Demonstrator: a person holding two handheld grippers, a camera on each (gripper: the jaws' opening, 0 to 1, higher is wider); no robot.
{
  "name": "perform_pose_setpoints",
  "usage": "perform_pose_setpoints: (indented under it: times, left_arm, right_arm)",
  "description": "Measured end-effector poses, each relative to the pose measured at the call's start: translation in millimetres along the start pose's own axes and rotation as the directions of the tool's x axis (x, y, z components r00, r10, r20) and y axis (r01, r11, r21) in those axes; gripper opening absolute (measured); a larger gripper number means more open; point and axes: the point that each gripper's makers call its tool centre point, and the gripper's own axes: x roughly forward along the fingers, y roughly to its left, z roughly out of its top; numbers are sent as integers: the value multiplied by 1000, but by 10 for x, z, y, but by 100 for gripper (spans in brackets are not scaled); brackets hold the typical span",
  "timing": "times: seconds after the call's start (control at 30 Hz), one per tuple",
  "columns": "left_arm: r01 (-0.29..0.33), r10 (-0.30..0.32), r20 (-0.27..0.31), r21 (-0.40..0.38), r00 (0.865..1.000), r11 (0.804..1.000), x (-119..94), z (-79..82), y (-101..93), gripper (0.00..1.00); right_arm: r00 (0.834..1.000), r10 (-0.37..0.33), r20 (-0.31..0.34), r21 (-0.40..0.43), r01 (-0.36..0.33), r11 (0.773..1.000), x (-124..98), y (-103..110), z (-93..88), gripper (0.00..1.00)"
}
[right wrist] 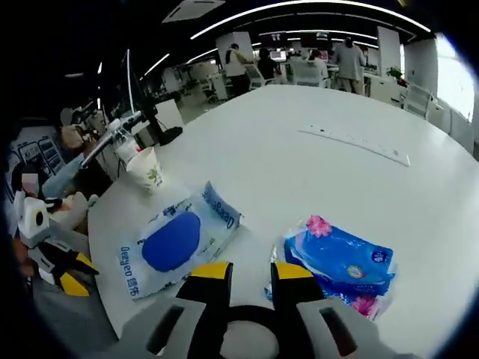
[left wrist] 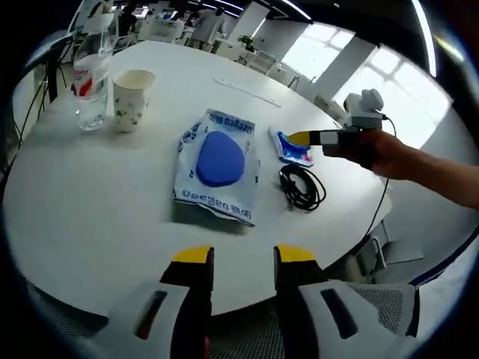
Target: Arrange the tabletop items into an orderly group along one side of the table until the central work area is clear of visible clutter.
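Observation:
A wet-wipes pack (left wrist: 218, 161) with a blue lid lies mid-table, also seen as the wipes pack (right wrist: 176, 239). Right of it lie a blue tissue pack (left wrist: 292, 148) and a coiled black cable (left wrist: 301, 185). A water bottle (left wrist: 91, 75) and a paper cup (left wrist: 132, 97) stand at the far left. My left gripper (left wrist: 243, 258) hovers open at the table's near edge, nothing between its jaws. My right gripper (right wrist: 251, 273) is open just short of the tissue pack (right wrist: 340, 262), above the cable (right wrist: 247, 318). The right gripper (left wrist: 307, 137) enters from the right, held by a hand (left wrist: 389, 153).
A long white strip (right wrist: 352, 142) lies flat on the far side of the round white table (left wrist: 97, 224). The paper cup (right wrist: 148, 170) stands near the table's edge, and the left gripper (right wrist: 63, 273) shows beyond it. A chair (left wrist: 382, 250) stands by the table. People and desks fill the background.

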Motion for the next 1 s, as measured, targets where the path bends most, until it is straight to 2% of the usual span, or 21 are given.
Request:
perform_pose_setpoints:
  times: [0.23,0.4,0.5,0.53,0.57,0.63,0.77,0.87,0.97,1.0]
  left_arm:
    - [25,-26,-27,-14,999,1000,122,-15,-86,26]
    - [31,-32,-24,-59,999,998,200,63,-99,23]
    - [31,-33,-20,-69,999,997,289,99,-66,23]
    - [32,-34,-17,-104,999,994,314,98,-54,23]
    - [43,-46,-11,-171,999,984,345,101,-61,23]
    - [63,-65,-3,-214,998,975,375,112,-75,22]
    - [36,-37,-2,-198,999,980,397,120,-36,19]
    - [34,-29,24,-268,999,963,417,149,11,17]
    - [21,-15,23,-275,1000,961,419,142,42,14]
    - [-1,10,26,-319,1000,948,426,133,87,14]
  right_arm:
    - [999,34,-36,-17,-35,999,159,106,72,21]
    - [998,42,-55,-43,-44,998,256,128,160,22]
    - [997,44,-64,-24,-45,999,311,123,195,21]
    - [996,44,-72,-18,-46,999,360,110,199,21]
    - [996,40,-81,-16,-41,999,390,103,198,21]
    - [995,35,-98,-30,-38,999,448,104,214,21]
    - [994,35,-106,-55,-41,998,518,137,278,22]
    - [993,37,-111,-82,-47,996,569,166,286,22]
    - [991,27,-133,-123,-44,991,608,177,256,22]
    - [991,-3,-131,-170,-19,985,614,140,271,21]
